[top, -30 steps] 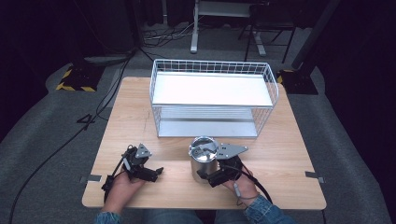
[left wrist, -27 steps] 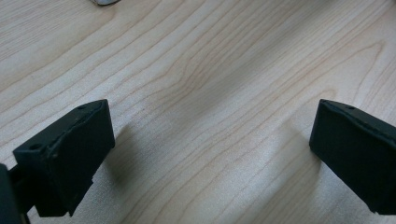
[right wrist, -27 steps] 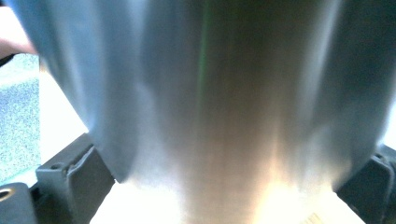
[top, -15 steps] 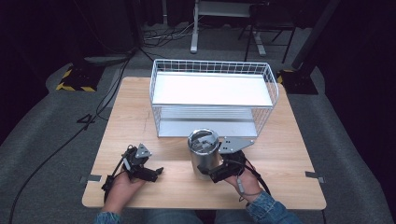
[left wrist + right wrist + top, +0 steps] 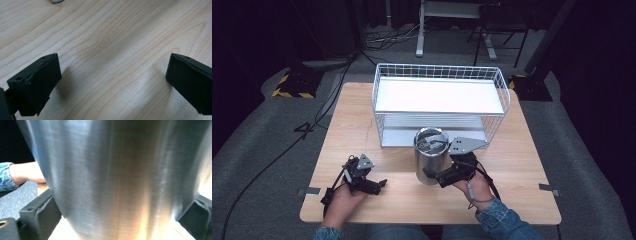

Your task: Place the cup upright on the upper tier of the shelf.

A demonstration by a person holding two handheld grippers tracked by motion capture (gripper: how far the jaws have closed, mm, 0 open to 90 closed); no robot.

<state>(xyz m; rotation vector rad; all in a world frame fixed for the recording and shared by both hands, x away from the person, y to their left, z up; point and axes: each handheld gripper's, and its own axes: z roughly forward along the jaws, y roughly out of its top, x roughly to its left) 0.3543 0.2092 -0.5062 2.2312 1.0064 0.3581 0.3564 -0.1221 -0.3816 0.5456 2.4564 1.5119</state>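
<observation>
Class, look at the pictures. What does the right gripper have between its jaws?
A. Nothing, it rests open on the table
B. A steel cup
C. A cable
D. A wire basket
B: in the right gripper view the steel cup sits between both black jaws, and the high view shows the right gripper clamped at the cup's base.

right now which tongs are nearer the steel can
Right. The right tongs are clamped on the steel can; the left tongs rest open on the table to its left, apart from it.
</observation>
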